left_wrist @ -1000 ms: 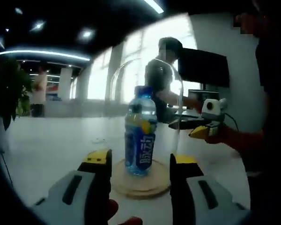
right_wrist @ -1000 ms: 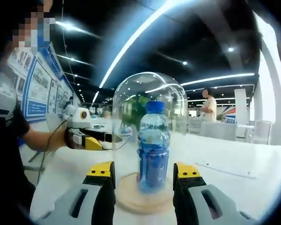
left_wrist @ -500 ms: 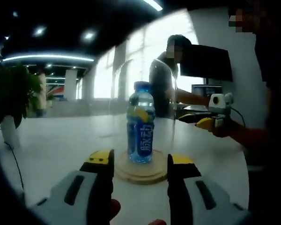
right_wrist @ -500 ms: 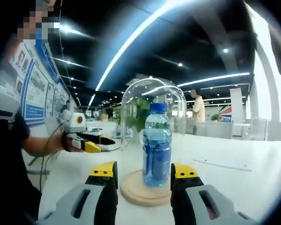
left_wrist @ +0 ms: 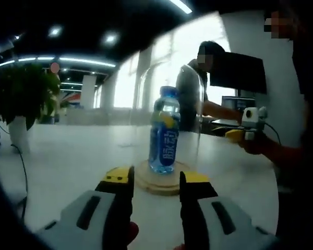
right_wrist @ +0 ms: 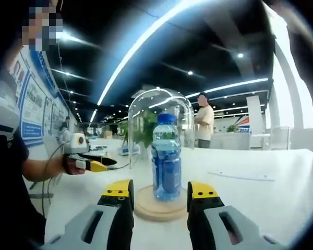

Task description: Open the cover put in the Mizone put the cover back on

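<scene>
A blue Mizone bottle (left_wrist: 164,136) stands upright on a round wooden base (left_wrist: 157,183) on the white table, under a clear glass dome cover (left_wrist: 141,120). In the left gripper view, my left gripper (left_wrist: 155,179) is open just short of the base, with nothing between its jaws. The right gripper (left_wrist: 244,131) hangs at the right in a hand, away from the dome. In the right gripper view, the bottle (right_wrist: 166,159) sits inside the dome (right_wrist: 161,99) on the base (right_wrist: 159,207). My right gripper (right_wrist: 159,189) is open before it, and the left gripper (right_wrist: 88,163) is off to the left.
The white table (left_wrist: 68,156) stretches wide around the base. A potted plant (left_wrist: 22,101) and a cable (left_wrist: 22,177) are at the left. A dark monitor (left_wrist: 239,73) and a seated person (left_wrist: 194,96) are behind. A thin sheet (right_wrist: 240,176) lies on the table; a person (right_wrist: 203,121) stands far back.
Both grippers have drawn back from the dome, so bottle and base look smaller. The jaws of each have narrowed a little. The dome stays down over the bottle.
</scene>
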A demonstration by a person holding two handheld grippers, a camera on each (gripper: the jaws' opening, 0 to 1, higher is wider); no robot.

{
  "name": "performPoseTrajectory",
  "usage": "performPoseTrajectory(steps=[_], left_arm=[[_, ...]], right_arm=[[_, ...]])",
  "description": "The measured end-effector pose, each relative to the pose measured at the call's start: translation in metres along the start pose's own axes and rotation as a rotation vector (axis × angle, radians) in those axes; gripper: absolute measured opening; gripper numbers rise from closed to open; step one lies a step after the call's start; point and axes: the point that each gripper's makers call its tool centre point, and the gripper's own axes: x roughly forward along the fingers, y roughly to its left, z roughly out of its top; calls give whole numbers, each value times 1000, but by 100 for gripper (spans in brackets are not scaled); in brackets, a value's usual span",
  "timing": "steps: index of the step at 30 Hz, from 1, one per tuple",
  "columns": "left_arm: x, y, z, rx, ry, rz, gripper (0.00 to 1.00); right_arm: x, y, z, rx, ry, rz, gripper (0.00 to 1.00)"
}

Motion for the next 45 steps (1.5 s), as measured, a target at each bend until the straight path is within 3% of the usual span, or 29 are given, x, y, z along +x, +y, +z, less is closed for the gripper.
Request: performPoseTrajectory(steps=[6, 16, 27, 34, 45], left_arm=[[-4, -5, -1, 45, -5, -7, 25], [-10, -2, -20, 56, 11, 16, 25], [-10, 0, -34, 28, 23, 26, 25], [-10, 0, -40, 20, 33, 26, 25], [-10, 2, -43, 24, 32, 38, 25]], right_arm=[[-9, -2, -3, 16, -5, -24, 32], [-18, 2, -16, 35, -4, -45, 31], [-15, 2, -30, 70, -6, -53, 30], [-15, 2, -37, 47, 15, -68, 29], [-15, 1, -48, 52, 30, -80, 26]])
